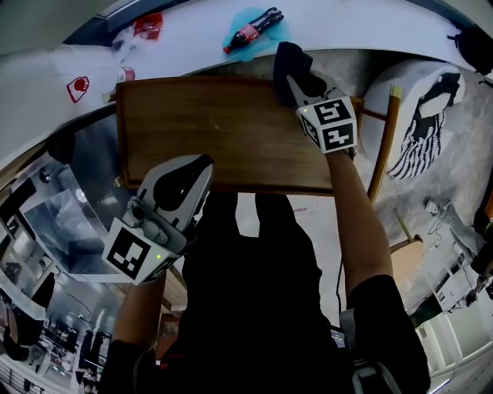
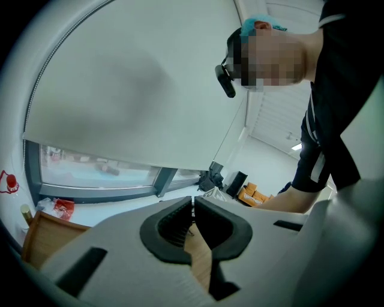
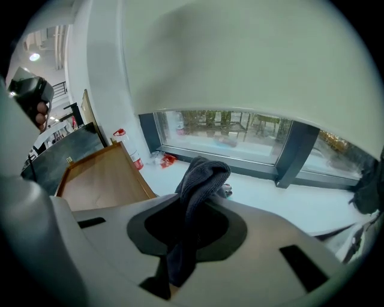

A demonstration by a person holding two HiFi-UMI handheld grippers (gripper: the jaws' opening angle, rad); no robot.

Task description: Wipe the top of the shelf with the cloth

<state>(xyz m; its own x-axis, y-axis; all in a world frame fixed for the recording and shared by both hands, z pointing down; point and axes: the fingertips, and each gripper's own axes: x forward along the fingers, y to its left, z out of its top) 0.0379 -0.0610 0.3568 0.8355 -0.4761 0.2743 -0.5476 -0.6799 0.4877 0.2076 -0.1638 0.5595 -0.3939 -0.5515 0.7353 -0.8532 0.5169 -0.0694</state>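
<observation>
The dark grey cloth sits at the far right corner of the brown wooden shelf top, clamped in the jaws of the right gripper (a bunch sticks out past the tips). The left gripper hangs over the shelf's near edge, its jaws pressed together with nothing between them. A small cola bottle lies on the white windowsill beyond.

The shelf stands before a window sill. The cloth is at the far right corner of the shelf, between the fingers of the right gripper. The left gripper is over the near edge, left of the middle. A bottle lies on the sill, behind the shelf.
</observation>
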